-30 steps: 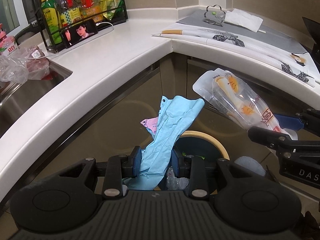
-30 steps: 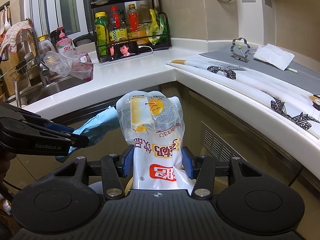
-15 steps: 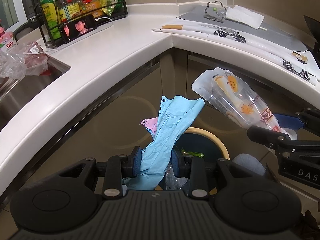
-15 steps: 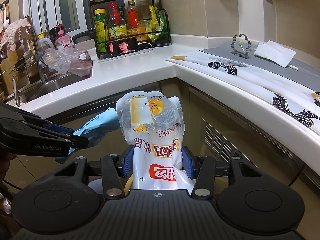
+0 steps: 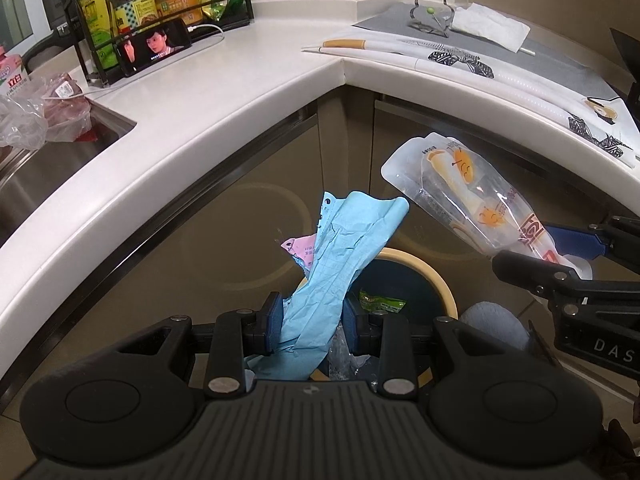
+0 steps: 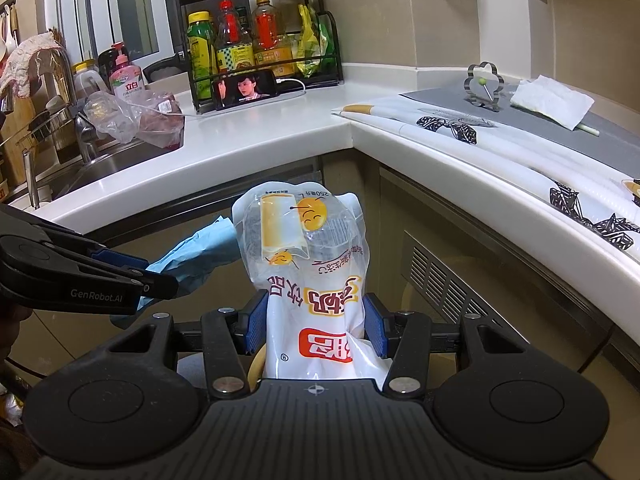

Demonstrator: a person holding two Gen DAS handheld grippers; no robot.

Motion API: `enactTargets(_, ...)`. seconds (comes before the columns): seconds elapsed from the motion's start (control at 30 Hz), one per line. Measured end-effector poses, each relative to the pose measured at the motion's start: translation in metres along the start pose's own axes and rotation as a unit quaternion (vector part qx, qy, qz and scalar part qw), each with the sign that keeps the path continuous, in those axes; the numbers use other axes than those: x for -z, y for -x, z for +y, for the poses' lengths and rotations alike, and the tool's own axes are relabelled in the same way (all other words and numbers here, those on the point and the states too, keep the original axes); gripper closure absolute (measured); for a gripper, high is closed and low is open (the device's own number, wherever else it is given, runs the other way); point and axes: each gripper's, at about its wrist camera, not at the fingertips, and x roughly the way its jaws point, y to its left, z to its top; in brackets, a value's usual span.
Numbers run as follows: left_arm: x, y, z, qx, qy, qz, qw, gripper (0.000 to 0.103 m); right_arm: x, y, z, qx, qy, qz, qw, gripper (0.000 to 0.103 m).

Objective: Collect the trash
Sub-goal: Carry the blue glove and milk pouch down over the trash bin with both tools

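Nothing much has moved since a second ago: both grippers keep their place over the trash bin (image 5: 436, 280), and only the left view has tipped a touch, so the counter (image 5: 224, 92) sits slightly lower in it.

The left gripper (image 5: 310, 322) has its fingers (image 5: 272, 322) closed partway on a crumpled blue paper (image 5: 340, 256). The blue pads press against the paper from both sides, and the sheet stands up out of the grip, leaning toward the right. A small pink slip (image 5: 300, 246) pokes out just behind the blue paper; whether the fingers hold it too cannot be told. Below the grip lies the round bin with its yellowish rim, and a green wrapper (image 5: 380, 304) rests inside it.

The right gripper (image 6: 316, 326) has its fingers (image 6: 256, 326) set wider, clamped on the lower part of a clear and white plastic pouch (image 6: 308, 256) with yellow faces printed on it. The pouch stands upright between the pads, which touch it on both sides. From the left view the same pouch (image 5: 468, 196) hangs slanted above the right edge of the bin.

On the counter behind stand a black rack of bottles (image 6: 256, 40), a phone (image 6: 244, 90) showing video, and a white napkin (image 6: 552, 100) on a grey mat.
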Motion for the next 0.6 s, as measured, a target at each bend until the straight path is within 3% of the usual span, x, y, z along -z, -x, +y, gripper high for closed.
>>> enactTargets(0.6, -0.006, -0.026, -0.001, 0.005, 0.003, 0.031, 0.9995, 0.068, 0.0, -0.024, -0.007, 0.001, -0.014, 0.034, 0.999, 0.05)
